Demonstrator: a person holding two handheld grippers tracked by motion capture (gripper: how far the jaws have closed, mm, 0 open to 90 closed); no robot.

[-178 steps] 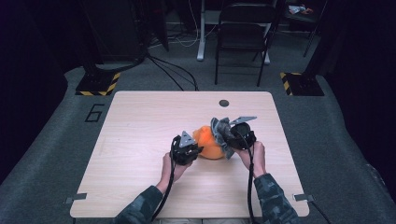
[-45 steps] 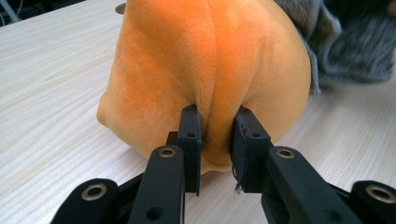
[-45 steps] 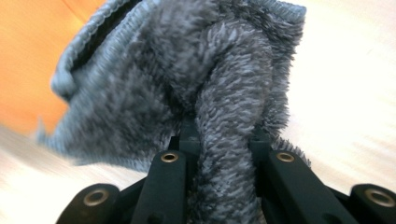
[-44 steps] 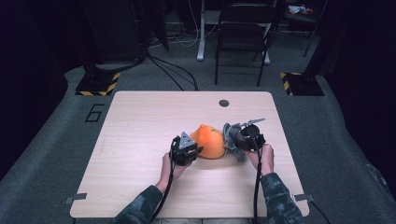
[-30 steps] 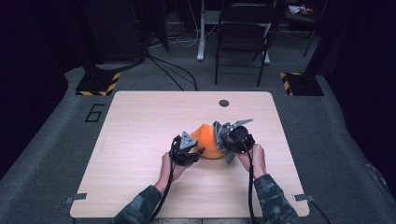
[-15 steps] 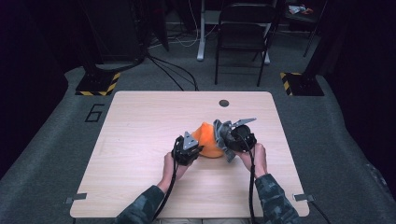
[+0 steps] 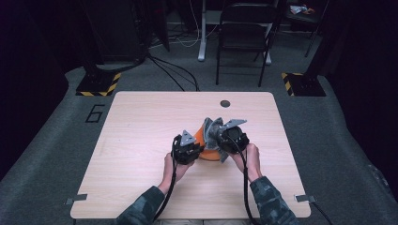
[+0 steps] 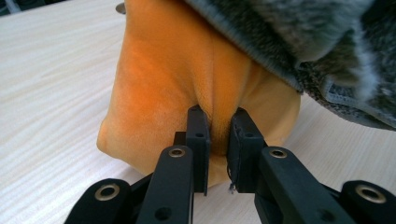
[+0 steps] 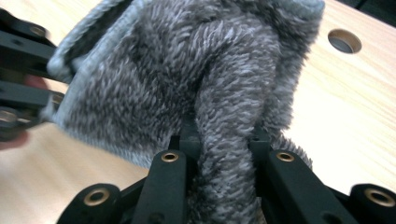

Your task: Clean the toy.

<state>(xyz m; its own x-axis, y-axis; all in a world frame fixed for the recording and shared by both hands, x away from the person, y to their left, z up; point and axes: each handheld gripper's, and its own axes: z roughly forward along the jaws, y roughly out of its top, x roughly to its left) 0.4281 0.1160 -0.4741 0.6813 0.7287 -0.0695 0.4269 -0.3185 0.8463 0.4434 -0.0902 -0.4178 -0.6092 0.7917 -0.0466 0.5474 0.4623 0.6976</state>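
Note:
An orange cloth (image 7: 205, 146) lies bunched mid-table, with a grey fluffy cloth (image 7: 214, 130) draped over its far side. My left gripper (image 7: 198, 149) is shut on a fold at the orange cloth's (image 8: 163, 70) near edge; its pads pinch the fabric in the left gripper view (image 8: 219, 128). The grey cloth (image 8: 303, 37) hangs over the top right there. My right gripper (image 7: 218, 139) is shut on a thick fold of the grey cloth (image 9: 187, 70), which bulges between its jaws (image 9: 224, 140). The left gripper (image 9: 18, 60) shows at the left edge of the right gripper view.
The light wooden table (image 7: 141, 122) has a round cable hole (image 7: 225, 103) near its far edge, also in the right gripper view as the hole (image 9: 344, 41). A black chair (image 7: 244, 33) and cables stand on the dark floor beyond.
My left gripper's jaws have closed onto the orange cloth. My right gripper came in leftwards from the right with the grey cloth and has lifted it slightly.

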